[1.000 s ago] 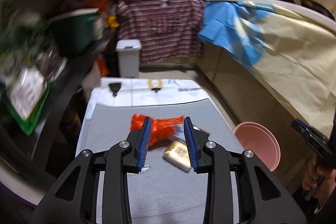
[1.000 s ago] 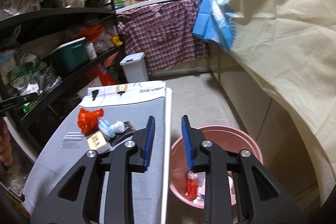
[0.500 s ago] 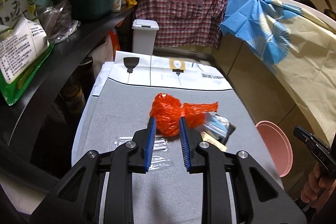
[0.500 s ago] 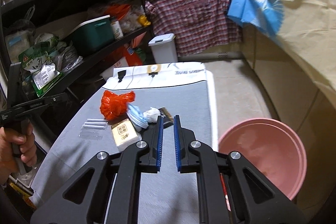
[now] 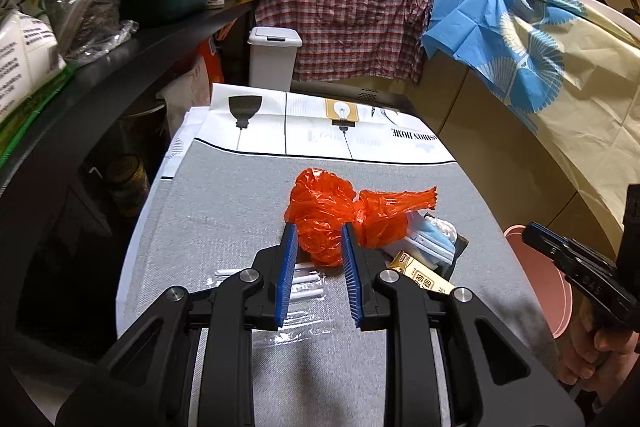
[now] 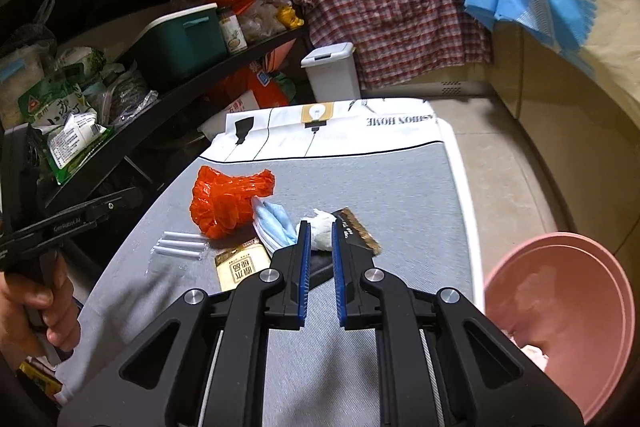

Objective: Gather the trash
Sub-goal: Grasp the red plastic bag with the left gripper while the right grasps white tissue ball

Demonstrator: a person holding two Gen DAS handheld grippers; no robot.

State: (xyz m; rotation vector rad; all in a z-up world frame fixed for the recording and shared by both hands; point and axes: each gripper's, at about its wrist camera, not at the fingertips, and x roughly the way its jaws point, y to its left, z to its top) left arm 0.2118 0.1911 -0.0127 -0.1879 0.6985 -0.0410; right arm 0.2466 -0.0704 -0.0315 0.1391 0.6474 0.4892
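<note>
A crumpled orange plastic bag [image 5: 332, 211] lies on the grey-covered table [image 5: 224, 211], beside a blue face mask [image 5: 430, 239], a white tissue wad [image 6: 322, 227], a tan packet [image 6: 242, 263] and a dark wrapper [image 6: 360, 231]. A clear packet of white sticks [image 6: 180, 245] lies apart on the left. My left gripper [image 5: 318, 227] hovers just short of the orange bag, its jaws narrowly apart and gripping nothing. My right gripper [image 6: 320, 227] points at the tissue wad with a slim gap, holding nothing. A pink basin [image 6: 560, 307] stands on the floor to the right of the table.
Black shelves [image 6: 160, 99] crowded with bags and a green box run along the left. A white lidded bin [image 5: 274, 59] stands past the table's far end under a hanging plaid shirt [image 5: 352, 11]. Cream and blue cloth [image 5: 532, 59] drapes the counter on the right.
My left gripper dropped and came forward to the orange bag, jaws narrowing. My right gripper swung left from over the pink basin to over the table's trash pile, jaws also narrowing.
</note>
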